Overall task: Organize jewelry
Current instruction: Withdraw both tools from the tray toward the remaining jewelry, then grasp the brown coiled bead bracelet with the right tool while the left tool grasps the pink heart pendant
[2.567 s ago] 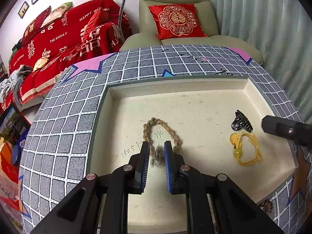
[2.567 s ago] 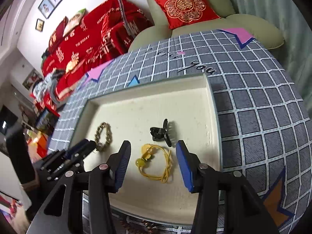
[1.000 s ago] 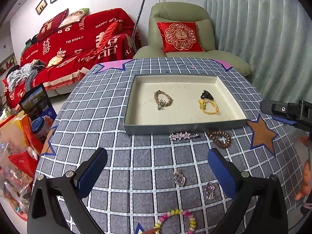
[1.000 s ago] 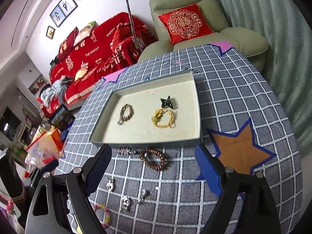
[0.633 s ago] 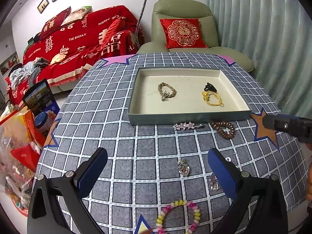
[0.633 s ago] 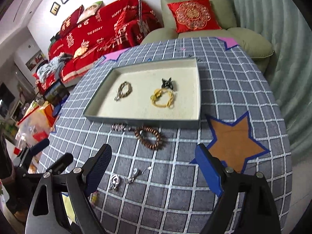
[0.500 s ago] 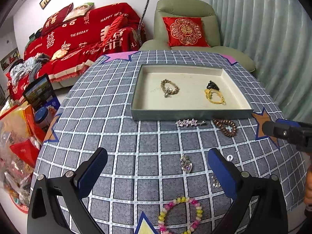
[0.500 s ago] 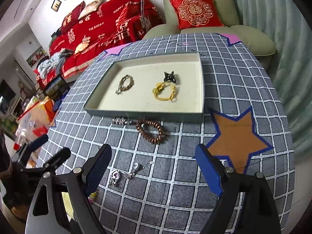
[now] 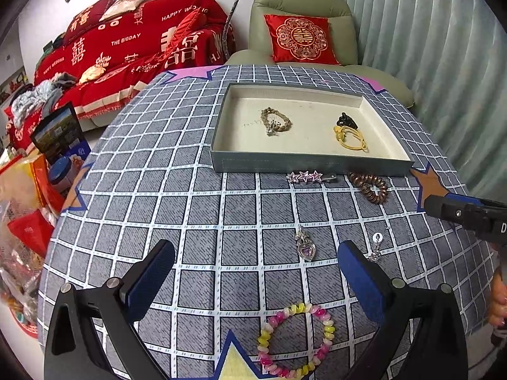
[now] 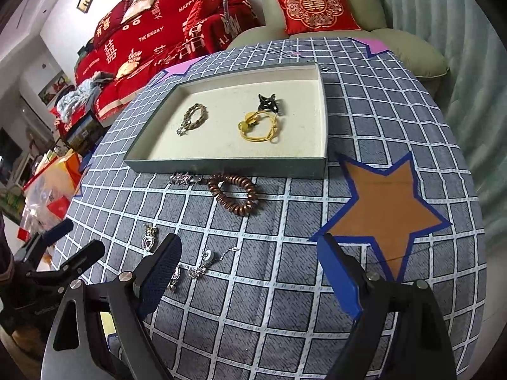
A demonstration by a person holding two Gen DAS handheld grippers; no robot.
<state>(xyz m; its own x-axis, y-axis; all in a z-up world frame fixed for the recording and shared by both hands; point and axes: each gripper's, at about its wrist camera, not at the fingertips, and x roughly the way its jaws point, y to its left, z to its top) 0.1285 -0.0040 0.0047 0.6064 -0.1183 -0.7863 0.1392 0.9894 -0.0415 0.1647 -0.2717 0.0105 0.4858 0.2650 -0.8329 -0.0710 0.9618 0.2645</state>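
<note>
Three pieces lie in the tray (image 9: pixel 310 162), five on the tablecloth (image 9: pixel 196 215).

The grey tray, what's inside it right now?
Inside the grey tray: a braided bracelet, a black hair claw and a yellow cord bracelet. Nothing appears covered.

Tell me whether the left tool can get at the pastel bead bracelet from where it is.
Probably yes: the left tool is open, empty, and the pastel bead bracelet lies flat just below its fingertips, with nothing between or on top.
</note>
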